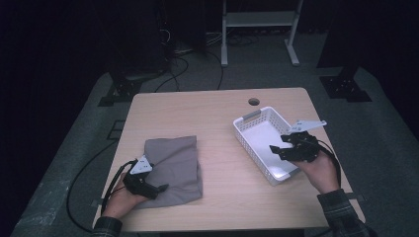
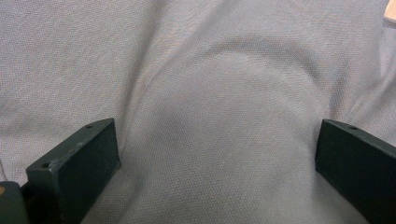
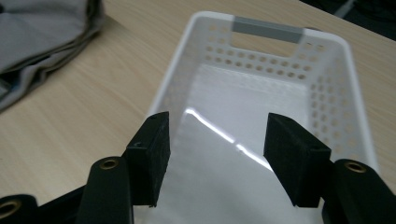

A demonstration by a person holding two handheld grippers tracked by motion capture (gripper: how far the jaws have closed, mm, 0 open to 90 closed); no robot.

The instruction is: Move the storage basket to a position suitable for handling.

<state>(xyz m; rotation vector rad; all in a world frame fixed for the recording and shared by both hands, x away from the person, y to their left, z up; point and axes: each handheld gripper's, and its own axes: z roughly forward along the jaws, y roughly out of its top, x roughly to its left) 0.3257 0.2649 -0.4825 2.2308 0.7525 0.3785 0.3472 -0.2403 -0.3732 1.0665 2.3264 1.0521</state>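
High view overhead; gripper views close over cloth (image 2: 210, 93), basket (image 3: 261, 56)

Dim, dark surroundings; lit table (image 1: 217, 106), glare streak inside the basket (image 3: 224, 133), close views soft.

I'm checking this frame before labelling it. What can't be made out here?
- High view: the grey cloth's near-left corner, covered by the left gripper.
- High view: the white basket's near end, behind the right gripper.
- Left gripper view: the cloth's edges, cut off; whether the fingers press it.

Wooden table (image 1: 217, 106); grey cloth (image 1: 178, 165); white basket (image 1: 247, 133)
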